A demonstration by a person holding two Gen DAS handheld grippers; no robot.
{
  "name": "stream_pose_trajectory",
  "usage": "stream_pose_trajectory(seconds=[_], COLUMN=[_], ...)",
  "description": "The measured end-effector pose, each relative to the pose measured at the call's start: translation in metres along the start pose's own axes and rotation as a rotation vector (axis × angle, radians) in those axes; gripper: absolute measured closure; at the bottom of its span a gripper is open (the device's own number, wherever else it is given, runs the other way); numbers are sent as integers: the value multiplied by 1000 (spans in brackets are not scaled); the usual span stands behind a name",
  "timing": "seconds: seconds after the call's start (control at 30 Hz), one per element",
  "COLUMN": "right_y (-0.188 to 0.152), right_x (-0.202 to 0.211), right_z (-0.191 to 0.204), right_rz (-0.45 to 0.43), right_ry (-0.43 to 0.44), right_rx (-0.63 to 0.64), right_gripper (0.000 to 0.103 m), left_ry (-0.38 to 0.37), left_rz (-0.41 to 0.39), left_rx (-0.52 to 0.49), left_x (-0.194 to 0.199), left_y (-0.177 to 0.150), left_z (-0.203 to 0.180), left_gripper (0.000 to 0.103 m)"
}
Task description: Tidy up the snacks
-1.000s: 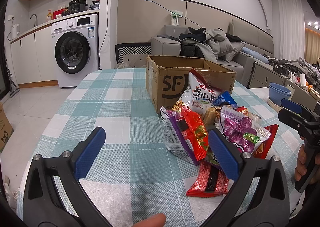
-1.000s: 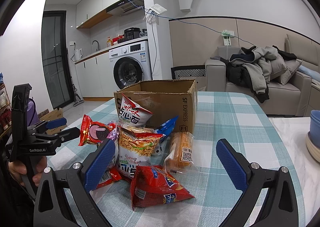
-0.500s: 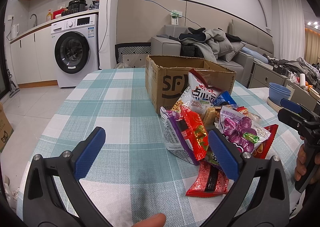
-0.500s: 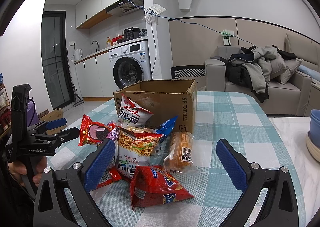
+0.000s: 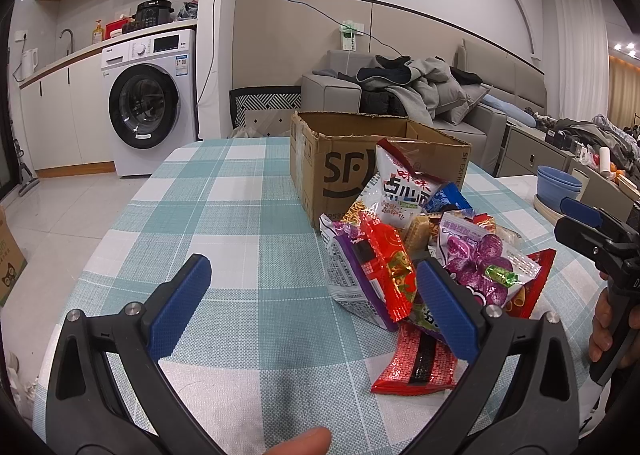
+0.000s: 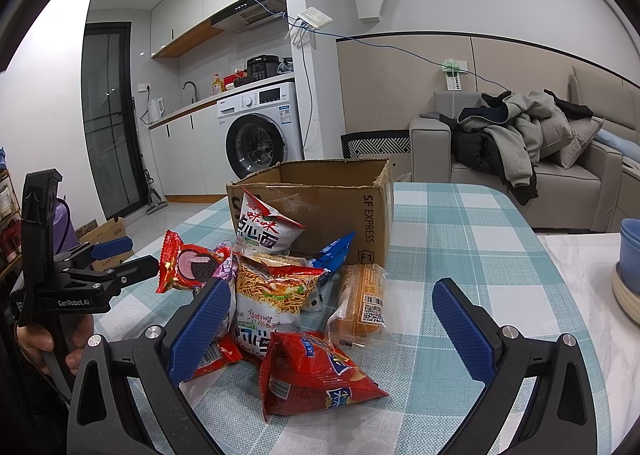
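A heap of snack packets point(image 6: 292, 295) lies on a checked tablecloth point(image 5: 240, 215), pressed against the front of an open cardboard box point(image 6: 340, 207). The left gripper point(image 5: 312, 307) and right gripper point(image 6: 330, 319) hover low over the table on either side of the heap, each with its blue-padded fingers spread wide apart and holding nothing.
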State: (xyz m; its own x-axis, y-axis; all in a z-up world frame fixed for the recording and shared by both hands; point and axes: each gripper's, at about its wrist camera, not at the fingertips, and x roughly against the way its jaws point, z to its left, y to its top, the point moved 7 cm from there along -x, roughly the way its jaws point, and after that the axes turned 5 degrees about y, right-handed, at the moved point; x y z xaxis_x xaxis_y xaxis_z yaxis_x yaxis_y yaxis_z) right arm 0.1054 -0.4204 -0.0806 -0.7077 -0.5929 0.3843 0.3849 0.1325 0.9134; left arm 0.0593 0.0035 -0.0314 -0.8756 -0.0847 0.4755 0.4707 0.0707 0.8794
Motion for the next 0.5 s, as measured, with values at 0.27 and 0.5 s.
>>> stream_pose_trajectory(seconds=[0.27,0.5], right_y=[1,-7], right_x=[-1,-4], right_z=[0,-7], right_rz=[14,25], right_ry=[-14,-38], right_rx=[-4,-13], right_gripper=[0,0], left_ry=[3,-3], left_rz=[5,3], left_rx=[2,-2], left_x=[-2,-1], left_y=[0,-1], left_z=[-1,-4], left_gripper=[1,1])
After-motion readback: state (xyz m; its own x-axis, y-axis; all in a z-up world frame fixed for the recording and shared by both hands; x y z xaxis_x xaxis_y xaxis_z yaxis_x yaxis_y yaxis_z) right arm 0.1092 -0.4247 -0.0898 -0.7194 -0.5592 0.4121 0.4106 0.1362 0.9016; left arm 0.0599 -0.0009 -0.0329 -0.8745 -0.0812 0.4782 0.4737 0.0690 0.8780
